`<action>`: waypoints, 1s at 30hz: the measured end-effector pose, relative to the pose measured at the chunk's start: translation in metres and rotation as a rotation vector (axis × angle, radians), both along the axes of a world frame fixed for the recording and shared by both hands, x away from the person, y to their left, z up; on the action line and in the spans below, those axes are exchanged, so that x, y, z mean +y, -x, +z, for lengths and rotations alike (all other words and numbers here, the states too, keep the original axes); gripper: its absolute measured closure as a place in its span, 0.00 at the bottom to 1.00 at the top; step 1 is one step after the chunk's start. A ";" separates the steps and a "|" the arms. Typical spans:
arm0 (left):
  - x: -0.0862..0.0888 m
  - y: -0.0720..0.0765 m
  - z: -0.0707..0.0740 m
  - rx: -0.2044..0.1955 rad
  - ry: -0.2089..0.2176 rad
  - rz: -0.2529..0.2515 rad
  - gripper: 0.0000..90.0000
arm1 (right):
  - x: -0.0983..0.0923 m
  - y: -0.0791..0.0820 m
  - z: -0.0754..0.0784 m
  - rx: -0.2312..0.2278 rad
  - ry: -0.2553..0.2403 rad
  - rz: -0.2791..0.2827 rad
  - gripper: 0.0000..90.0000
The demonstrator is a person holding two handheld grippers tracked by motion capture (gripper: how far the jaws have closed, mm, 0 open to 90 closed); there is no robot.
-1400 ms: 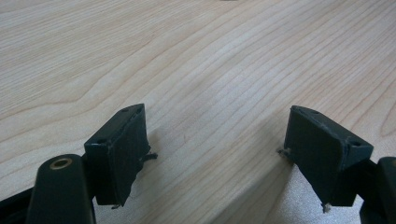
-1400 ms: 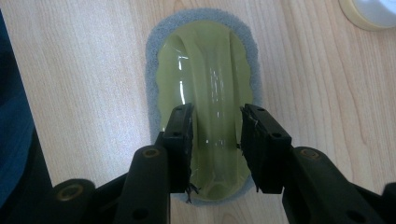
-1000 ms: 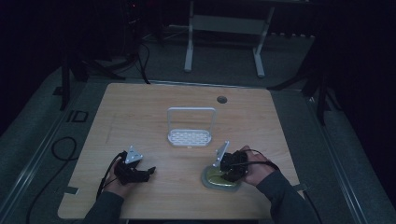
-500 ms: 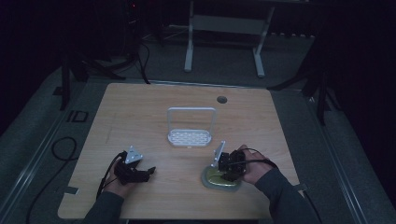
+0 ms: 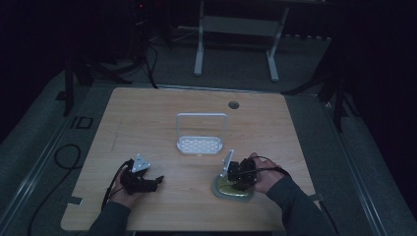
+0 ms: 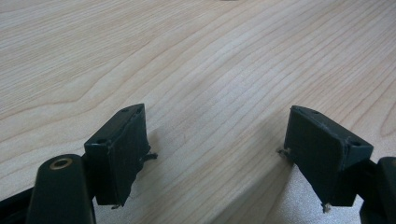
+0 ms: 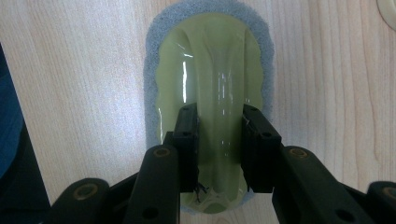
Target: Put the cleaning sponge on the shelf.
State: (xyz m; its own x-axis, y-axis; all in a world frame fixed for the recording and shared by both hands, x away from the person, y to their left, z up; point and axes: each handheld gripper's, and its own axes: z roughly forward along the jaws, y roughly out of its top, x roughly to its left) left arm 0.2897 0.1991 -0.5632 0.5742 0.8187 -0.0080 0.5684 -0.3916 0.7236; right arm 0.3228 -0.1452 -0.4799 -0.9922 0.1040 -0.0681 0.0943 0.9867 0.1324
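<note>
A yellow-green glossy sponge (image 7: pixel 210 60) with a grey foam rim lies flat on the wooden table (image 5: pixel 147 123), near the front right. My right gripper (image 7: pixel 219 119) points down on it. Its jaws have just been closing and now pinch the raised middle ridge of the sponge (image 5: pixel 222 188). In the high view the right gripper (image 5: pixel 236 183) sits right over the sponge, held by a hand in a dark sleeve. My left gripper (image 5: pixel 156 181) rests low at the front left. The left gripper (image 6: pixel 215 135) stands wide open over bare wood, with nothing between its jaws.
A white rack (image 5: pixel 200 142) with an upright frame and a perforated base stands at the table's middle, behind both grippers. A round cable hole (image 5: pixel 233 104) is near the far edge. Dark floor, cables and stands surround the table.
</note>
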 end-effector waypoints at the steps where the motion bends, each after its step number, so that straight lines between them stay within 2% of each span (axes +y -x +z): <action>1: 0.000 0.000 0.000 0.000 0.000 0.000 0.24 | 0.000 0.000 0.000 0.001 0.004 0.002 0.78; 22: 0.000 0.000 0.000 0.000 0.000 0.000 0.24 | 0.006 -0.001 0.000 0.000 0.038 0.029 0.79; 30: 0.000 0.000 0.000 0.000 0.001 0.000 0.24 | 0.007 0.002 0.002 -0.022 0.034 0.046 0.79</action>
State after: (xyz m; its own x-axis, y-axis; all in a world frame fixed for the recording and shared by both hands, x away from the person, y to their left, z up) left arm 0.2897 0.1990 -0.5632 0.5739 0.8189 -0.0084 0.5685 -0.3910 0.7238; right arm 0.3212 -0.1379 -0.4777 -0.9942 0.0556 -0.0921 0.0463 0.9939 0.1003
